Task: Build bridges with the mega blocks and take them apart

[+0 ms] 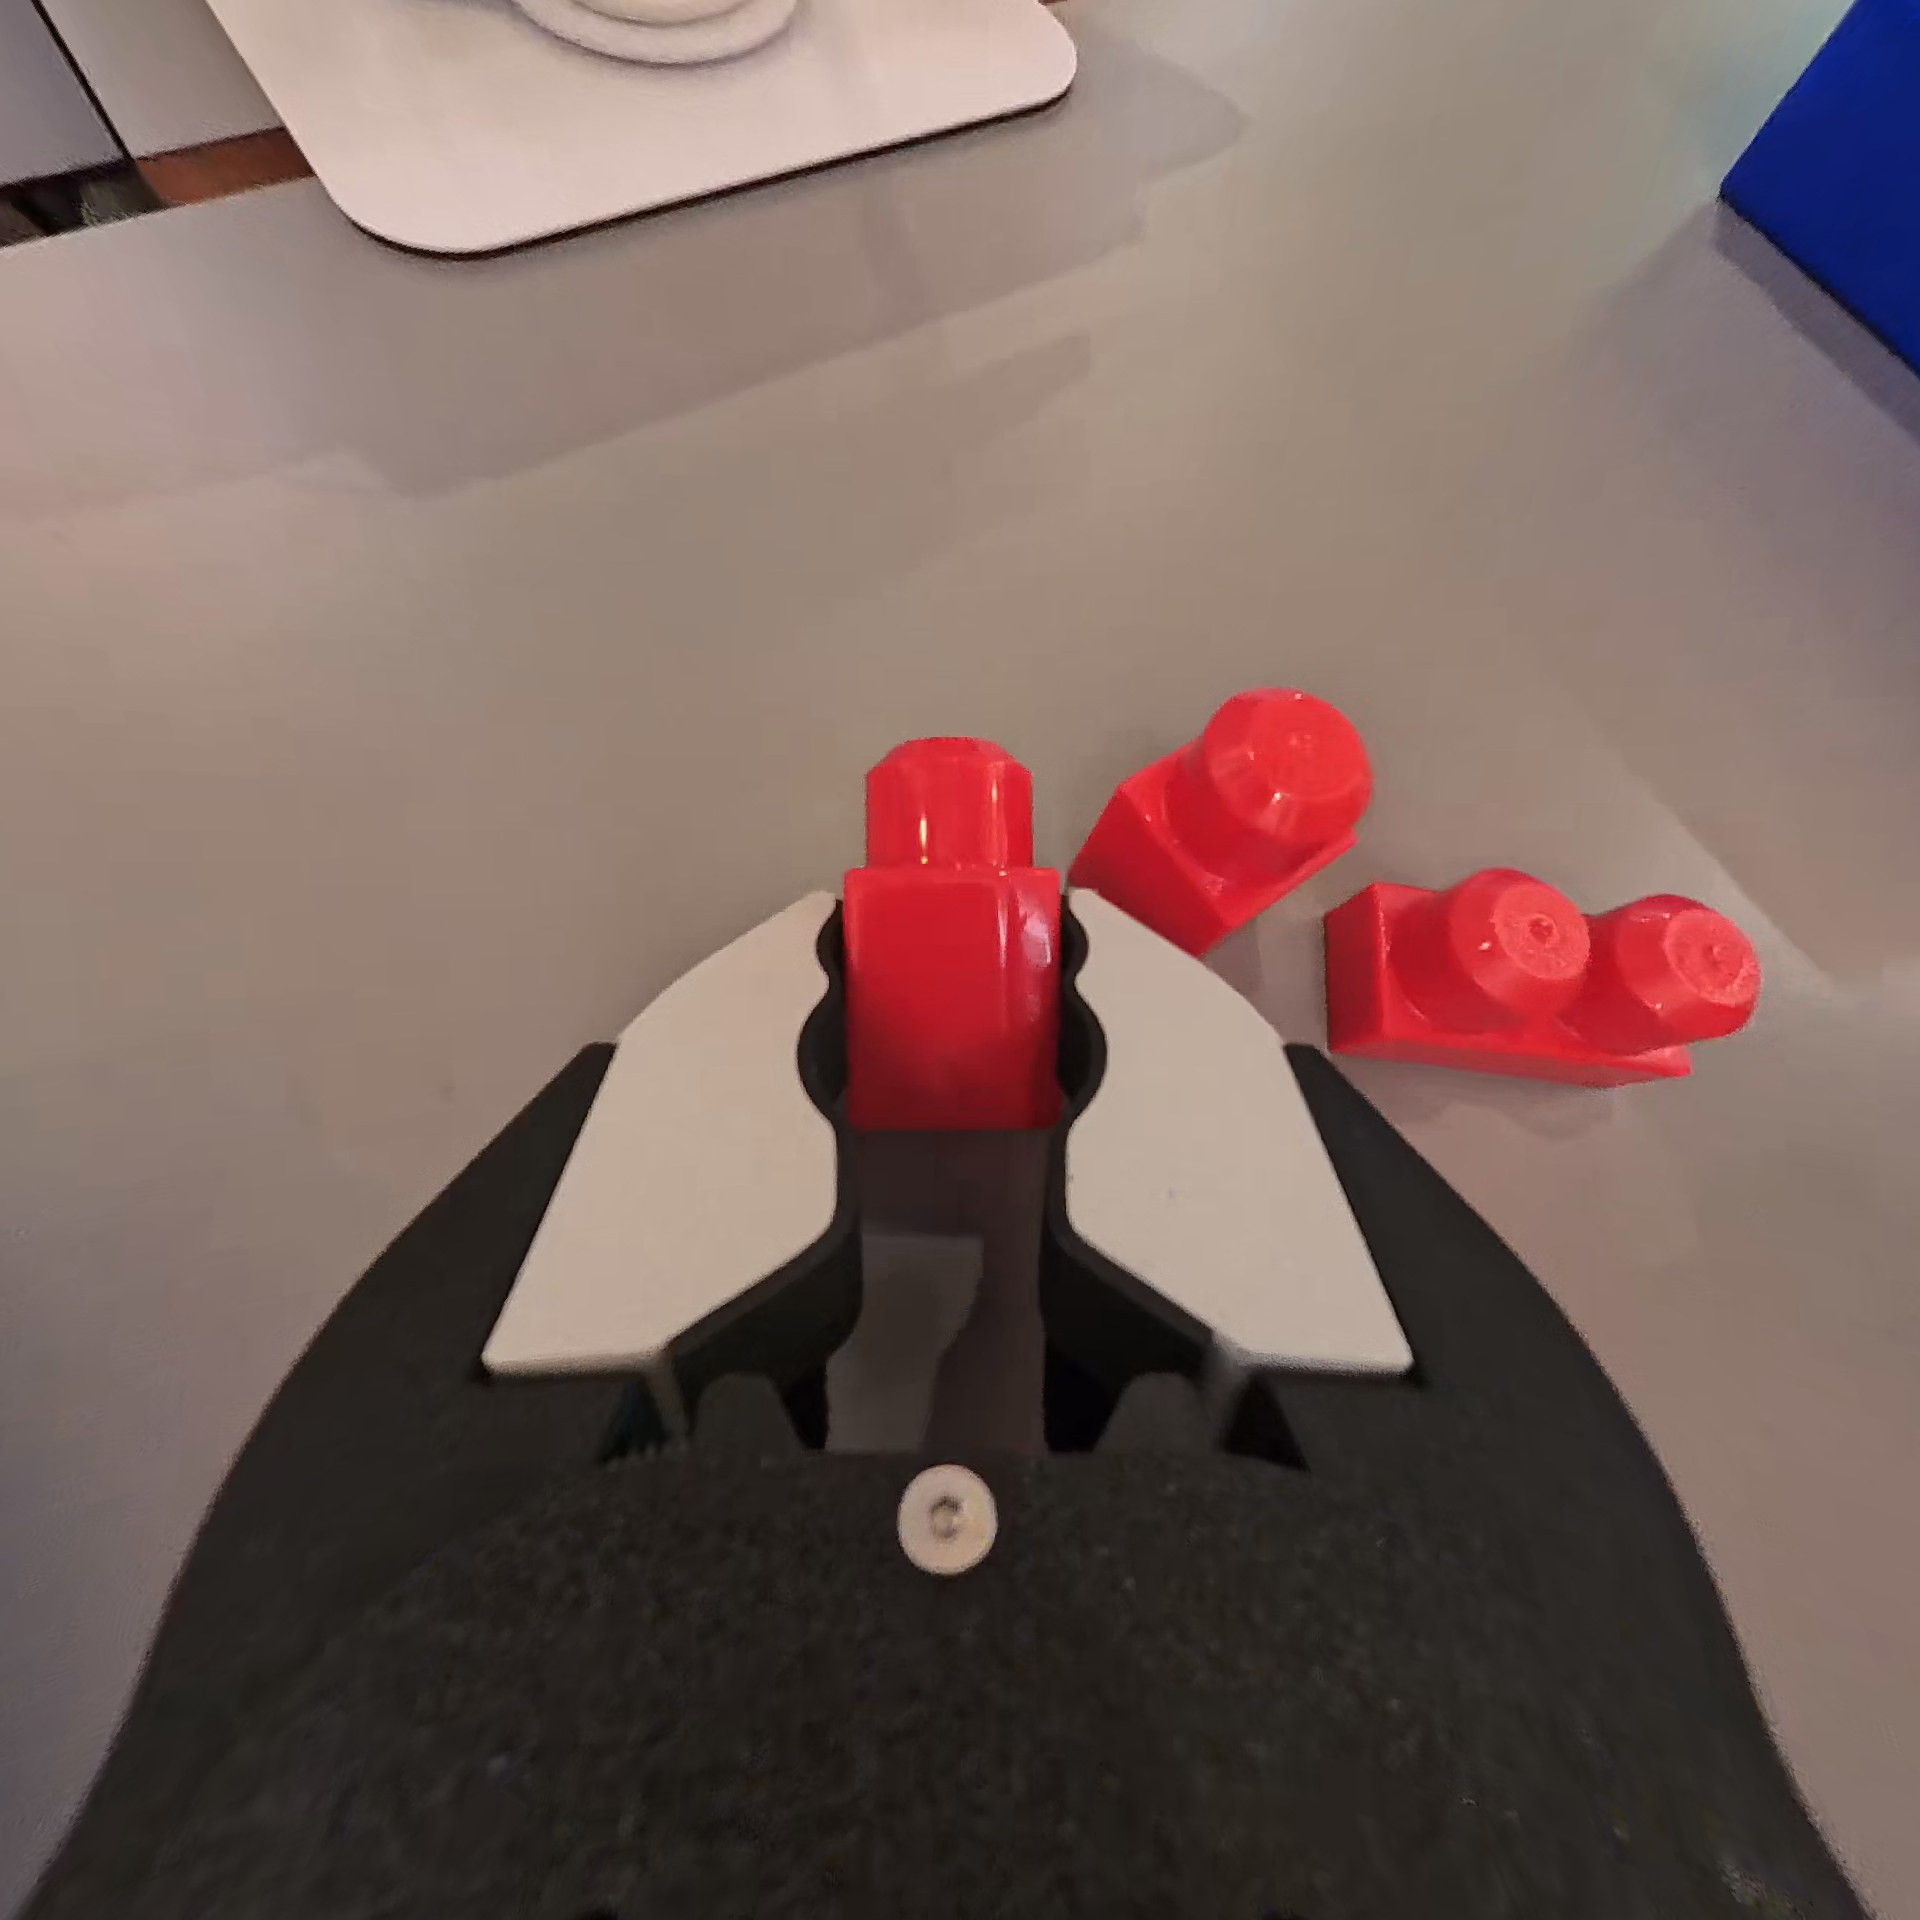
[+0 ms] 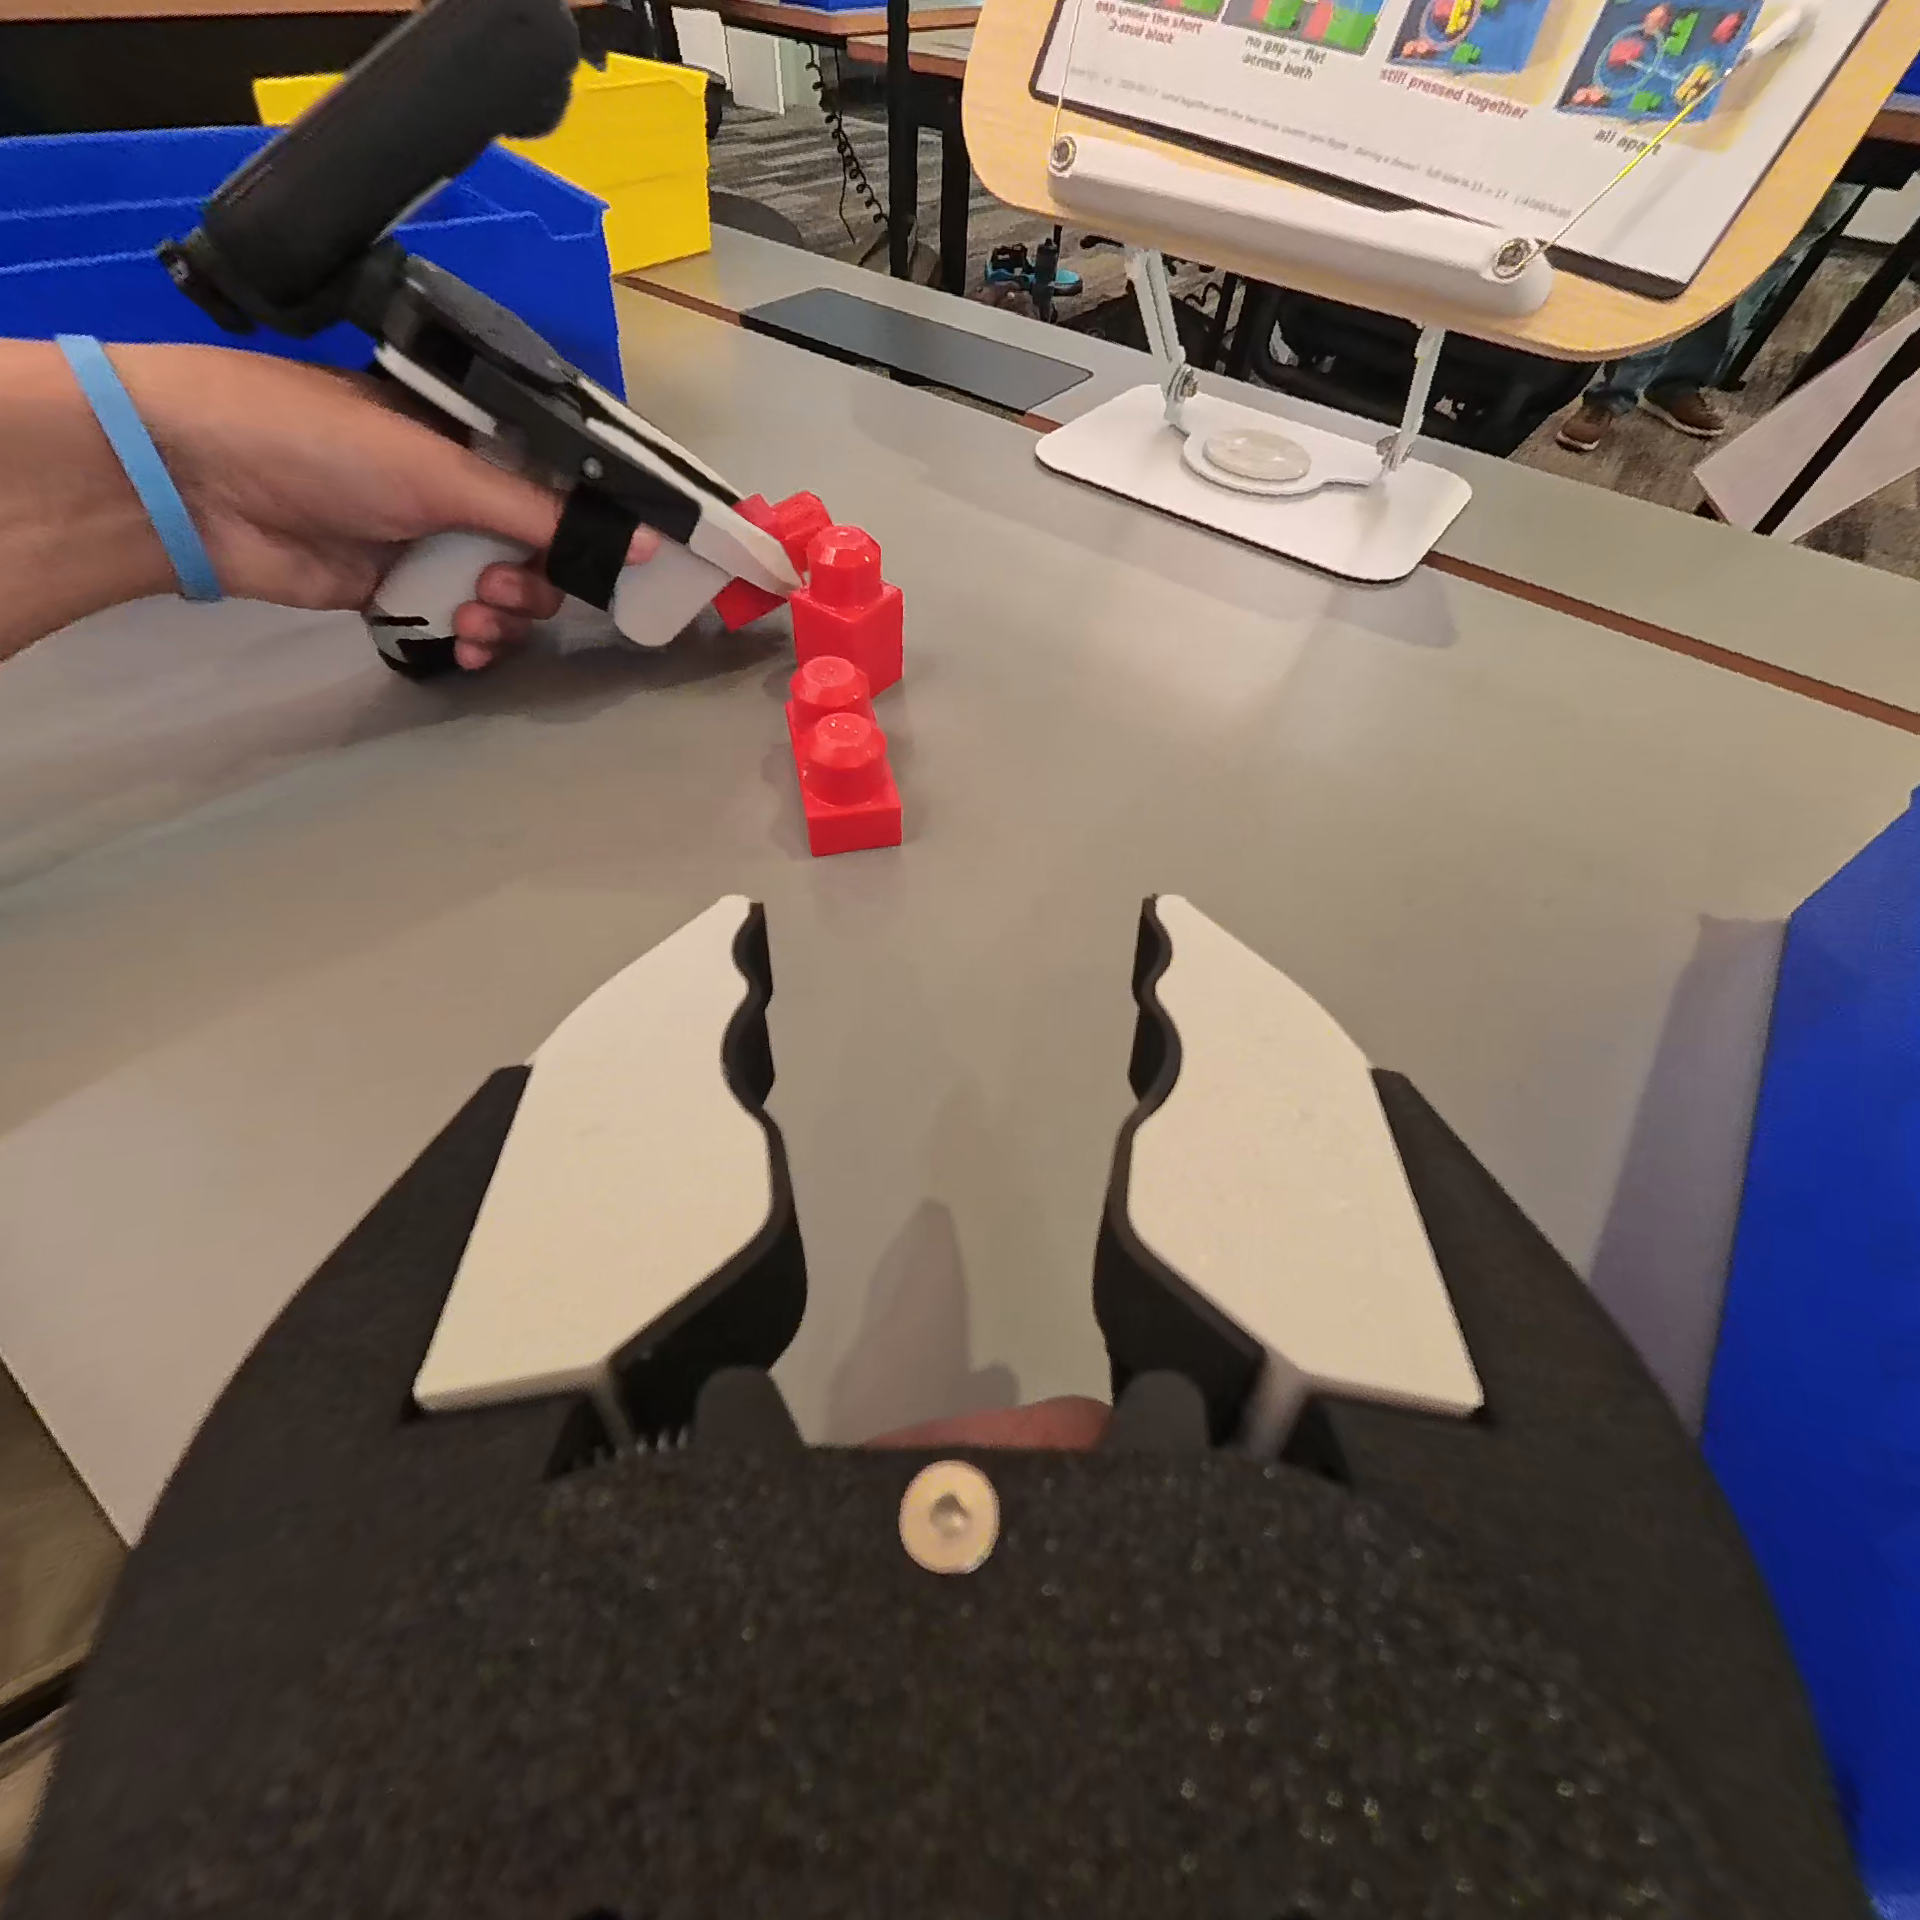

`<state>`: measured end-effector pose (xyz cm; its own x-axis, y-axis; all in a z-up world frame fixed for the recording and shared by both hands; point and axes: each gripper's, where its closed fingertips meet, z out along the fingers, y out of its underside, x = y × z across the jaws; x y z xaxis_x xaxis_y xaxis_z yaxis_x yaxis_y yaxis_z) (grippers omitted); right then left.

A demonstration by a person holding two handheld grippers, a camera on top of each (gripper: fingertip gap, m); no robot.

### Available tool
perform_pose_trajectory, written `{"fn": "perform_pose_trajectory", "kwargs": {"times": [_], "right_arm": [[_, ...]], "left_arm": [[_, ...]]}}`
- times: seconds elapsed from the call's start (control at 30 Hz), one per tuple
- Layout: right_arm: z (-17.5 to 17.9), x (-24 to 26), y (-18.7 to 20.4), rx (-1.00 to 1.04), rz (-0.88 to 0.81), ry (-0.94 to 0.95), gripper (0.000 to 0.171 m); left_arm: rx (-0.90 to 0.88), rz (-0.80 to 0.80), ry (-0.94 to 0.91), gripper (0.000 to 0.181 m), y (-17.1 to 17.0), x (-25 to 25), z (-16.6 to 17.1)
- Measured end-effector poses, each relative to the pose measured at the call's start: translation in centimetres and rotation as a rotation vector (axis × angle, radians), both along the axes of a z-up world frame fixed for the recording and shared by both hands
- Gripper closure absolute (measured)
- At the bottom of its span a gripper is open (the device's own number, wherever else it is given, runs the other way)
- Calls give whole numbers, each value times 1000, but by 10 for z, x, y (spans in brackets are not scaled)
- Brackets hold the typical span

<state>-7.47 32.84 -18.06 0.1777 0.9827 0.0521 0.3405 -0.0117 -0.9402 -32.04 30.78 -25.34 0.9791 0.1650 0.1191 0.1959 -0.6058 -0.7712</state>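
L gripper (image 1: 951, 997) is clamped on a red single-stud block (image 1: 948, 997), stud pointing fwd away from the cam, both white fingers (image 1: 717, 1122) pressed on its sides; in the right wrist view the same gripper (image 2: 774, 566) shows far off at upper left, held by a person's hand (image 2: 312, 499) w/ a blue wristband (image 2: 140, 468), tips down among the red blocks on the grey table (image 2: 1247, 779).

Just right of the held block in the left wrist view lies a second red single-stud block (image 1: 1226, 821), tilted, stud aimed up-right, very near the right finger, contact unclear; further right, apart from it, a red two-stud block (image 1: 1527, 977) lies on the table (image 1: 520, 623) w/ studs toward the cam.

In the right wrist view the two-stud block (image 2: 844, 758) sits upright nearest the cam; just behind it an upright single-stud block (image 2: 847, 613); which block the L tips hold can't be told from this side; more red (image 2: 774, 520) shows partly hidden behind the fingers.

R gripper (image 2: 951, 997) is spread wide w/ nothing between the fingers, hovering over bare table, well short of the blocks.

Other stuff: blue bin (image 2: 312, 239) behind the L gripper, yellow bin (image 2: 644, 145) beyond it; a blue bin edge (image 2: 1829, 1247) at right; a white stand base (image 2: 1257, 478) carrying a tilted wooden board w/ an instruction sheet (image 2: 1455, 104); a dark flat panel (image 2: 914, 343) set in the table; stand base (image 1: 644, 114) and a blue corner (image 1: 1839, 177) also show at the top of the left wrist view.
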Motion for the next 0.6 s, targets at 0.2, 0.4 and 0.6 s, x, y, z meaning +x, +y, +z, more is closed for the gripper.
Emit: {"fn": "perform_pose_trajectory", "kwargs": {"times": [0.2, 0.4, 0.6], "right_arm": [[2, 1, 0, 8, -3, 0, 104], [3, 2, 2, 7, -5, 3, 104], [4, 7, 6, 8, -18, 7, 104]], "left_arm": [[-180, -11, -44, 134, -27, 9, -16], [-368, -75, -6, 119, -60, 16, 10], [-31, 15, 182, 102, -76, 21, 70]]}}
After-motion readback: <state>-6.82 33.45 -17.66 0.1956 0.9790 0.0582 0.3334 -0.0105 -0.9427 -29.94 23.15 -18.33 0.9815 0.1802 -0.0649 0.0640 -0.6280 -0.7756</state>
